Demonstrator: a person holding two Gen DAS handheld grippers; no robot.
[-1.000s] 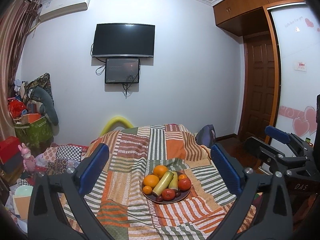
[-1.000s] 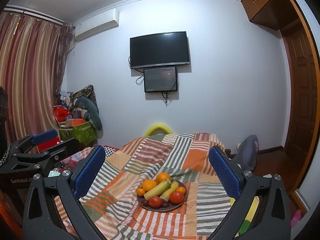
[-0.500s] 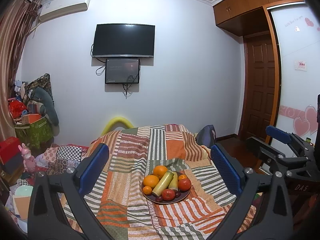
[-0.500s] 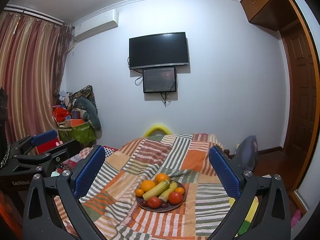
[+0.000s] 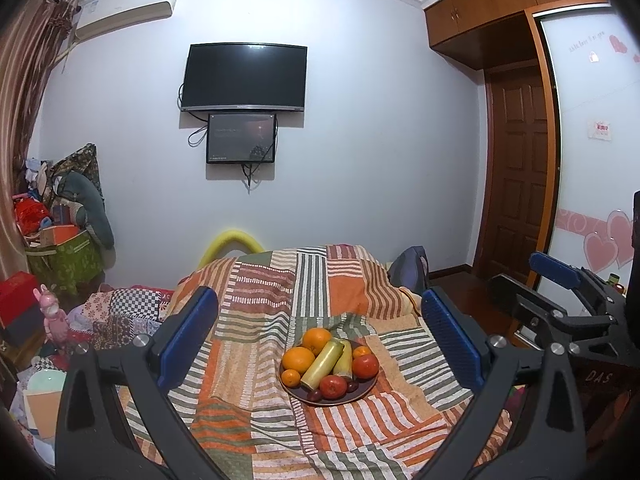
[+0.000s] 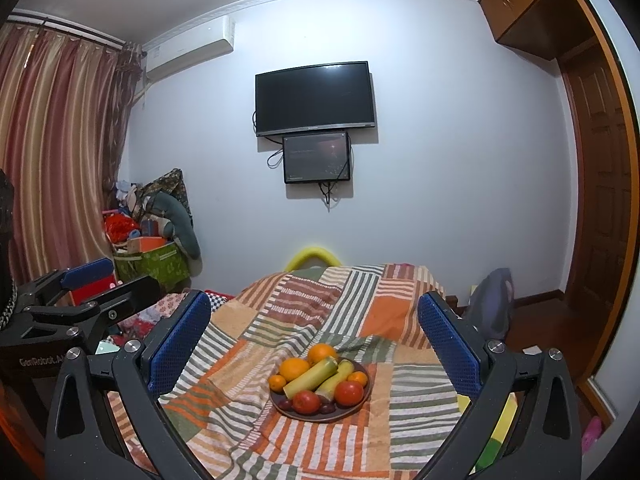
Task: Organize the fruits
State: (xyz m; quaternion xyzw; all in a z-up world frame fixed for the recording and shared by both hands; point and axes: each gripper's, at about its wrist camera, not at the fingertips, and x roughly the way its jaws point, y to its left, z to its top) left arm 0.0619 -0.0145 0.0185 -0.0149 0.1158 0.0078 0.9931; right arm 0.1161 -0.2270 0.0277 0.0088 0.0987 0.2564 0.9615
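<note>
Hovering wide and empty, left tool (image 5: 318, 340) and right tool (image 6: 314, 342) frame fruit plate (image 5: 362, 393) at 12 o'clock on bed (image 5: 260, 308).

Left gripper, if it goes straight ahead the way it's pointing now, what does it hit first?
Probably the plate of fruit on the striped blanket: it sits between the open left gripper fingers, slightly below centre. Nothing shows in between, though depth is unclear.
</note>
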